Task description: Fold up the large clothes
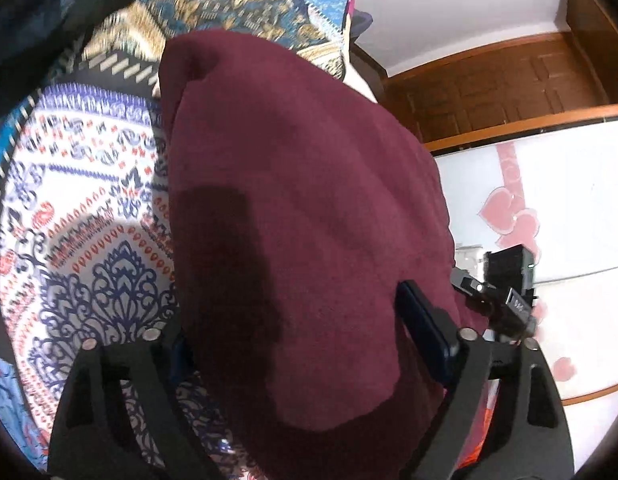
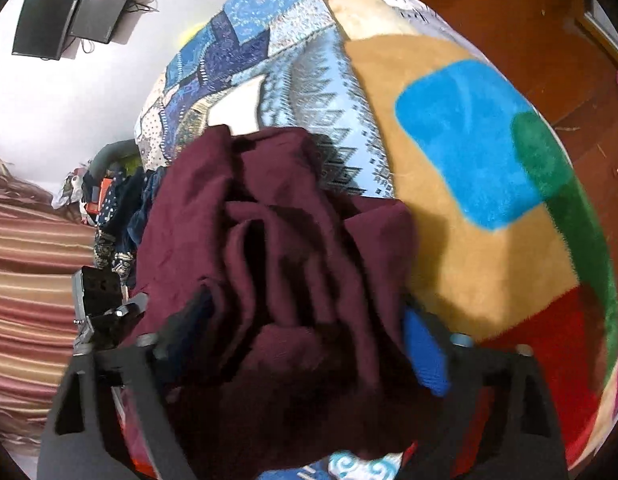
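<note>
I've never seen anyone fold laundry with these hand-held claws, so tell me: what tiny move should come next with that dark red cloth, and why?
Probably close both grippers on the maroon garment. The cloth already lies bunched between the fingers of the left gripper and the right gripper, but whether the pads press on it is unclear, and it sits crumpled on the patterned bedspread. A firm grip should come before lifting and spreading it.

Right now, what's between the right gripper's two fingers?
Bunched folds of the maroon garment fill the gap between the right gripper fingers, shown in the right wrist view; whether the pads pinch it is unclear.
</note>
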`<state>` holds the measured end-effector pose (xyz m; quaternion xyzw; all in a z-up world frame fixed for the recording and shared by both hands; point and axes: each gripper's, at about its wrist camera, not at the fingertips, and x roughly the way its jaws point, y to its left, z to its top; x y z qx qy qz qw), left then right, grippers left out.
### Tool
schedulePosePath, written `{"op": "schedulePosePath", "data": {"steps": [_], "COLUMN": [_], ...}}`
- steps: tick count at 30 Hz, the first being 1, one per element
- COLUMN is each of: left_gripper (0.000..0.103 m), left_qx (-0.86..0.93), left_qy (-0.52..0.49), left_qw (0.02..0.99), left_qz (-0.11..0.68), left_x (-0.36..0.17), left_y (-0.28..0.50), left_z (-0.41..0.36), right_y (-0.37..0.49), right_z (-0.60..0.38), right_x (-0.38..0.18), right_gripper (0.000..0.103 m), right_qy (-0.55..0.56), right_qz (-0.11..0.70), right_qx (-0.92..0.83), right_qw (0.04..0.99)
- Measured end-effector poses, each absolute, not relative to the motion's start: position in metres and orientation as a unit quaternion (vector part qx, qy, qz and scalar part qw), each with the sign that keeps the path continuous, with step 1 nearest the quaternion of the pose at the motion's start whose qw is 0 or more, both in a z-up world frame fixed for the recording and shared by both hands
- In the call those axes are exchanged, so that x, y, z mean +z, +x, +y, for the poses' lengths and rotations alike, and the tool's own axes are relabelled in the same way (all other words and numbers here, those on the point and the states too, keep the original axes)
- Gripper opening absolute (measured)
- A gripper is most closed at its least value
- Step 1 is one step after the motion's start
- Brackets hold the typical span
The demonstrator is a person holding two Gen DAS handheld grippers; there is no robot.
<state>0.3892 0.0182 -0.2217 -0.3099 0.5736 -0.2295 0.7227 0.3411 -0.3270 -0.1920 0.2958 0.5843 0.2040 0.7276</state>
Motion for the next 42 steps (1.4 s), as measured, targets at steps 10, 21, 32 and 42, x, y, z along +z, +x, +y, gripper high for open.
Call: {"op": "schedulePosePath", "data": {"steps": [10, 21, 32, 42], "left_gripper": [0.048, 0.047, 0.047, 0.050], "left_qx": [-0.226, -0.193, -0.105, -0.016], "left_qy": [-0.242, -0.225, -0.225, -0.258], "left_qw": [0.798, 0.877, 0.922, 0.878], "left_qz": [0.504, 0.378, 0.297, 0.403], "left_x": [-0.143, -0.025, 0.033, -0.085], "left_y": [0.364, 0.354, 0.364, 0.459], "left_z": [0.033, 0.131, 0.298, 0.402], "right_y": [0.349, 0.386, 0.430, 0.495], "right_z": [-0.300, -0.184, -0.014, 0.097], "right_x": [-0.143, -0.051, -0.014, -0.105], "right_gripper": [0.032, 0.030, 0.030, 0.030], "right_qy": [0.270, 0.216, 0.172, 0.126], "right_qz": [0.565, 0.488, 0.434, 0.497], "right_qx": [0.198, 0.282, 0.356, 0.306], "right_qw": [0.754, 0.797, 0.810, 0.802]}}
